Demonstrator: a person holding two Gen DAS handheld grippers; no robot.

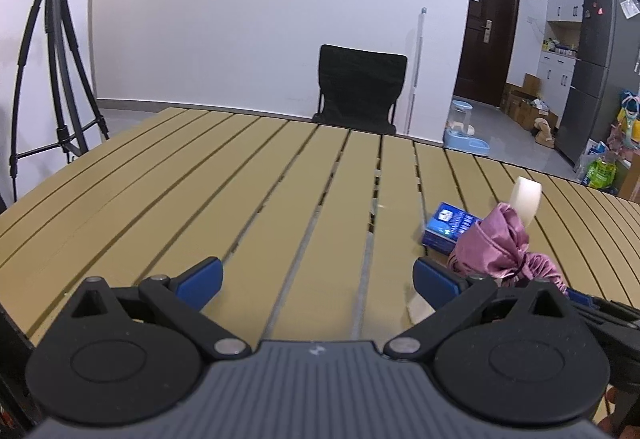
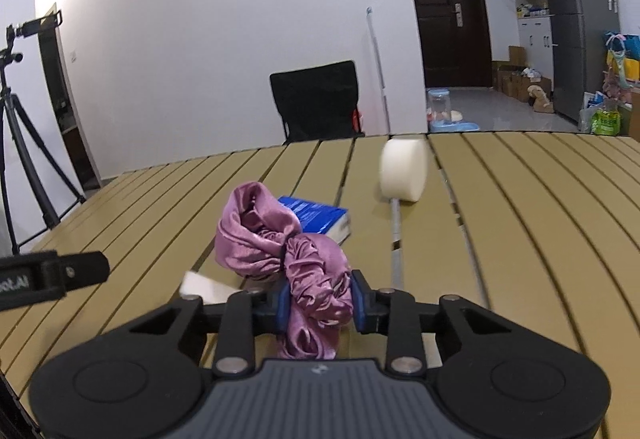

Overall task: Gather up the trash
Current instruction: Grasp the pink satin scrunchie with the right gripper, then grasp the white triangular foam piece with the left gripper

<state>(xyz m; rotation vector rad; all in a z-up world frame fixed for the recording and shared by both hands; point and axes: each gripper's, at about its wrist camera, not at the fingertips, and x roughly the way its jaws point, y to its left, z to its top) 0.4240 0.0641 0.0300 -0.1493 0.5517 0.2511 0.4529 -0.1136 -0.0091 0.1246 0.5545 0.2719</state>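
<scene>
My right gripper [image 2: 319, 302] is shut on a crumpled pink satin cloth [image 2: 280, 239] and holds it just above the slatted tan table [image 2: 520, 223]. The cloth also shows in the left wrist view [image 1: 500, 247], at the right. A blue box [image 2: 316, 217] lies flat behind the cloth; it also shows in the left wrist view [image 1: 450, 227]. A white foam cylinder [image 2: 403, 170] stands on edge farther back, seen too in the left wrist view [image 1: 526, 199]. A white scrap [image 2: 204, 287] lies on the table left of the cloth. My left gripper [image 1: 318, 279] is open and empty over the table.
A black chair [image 1: 360, 87] stands behind the table's far edge. A tripod [image 1: 48, 71] stands at the left. A dark door [image 1: 488, 27], a fridge [image 1: 600, 67], boxes and bags are at the right. The table's far edge [image 1: 260, 114] is ahead.
</scene>
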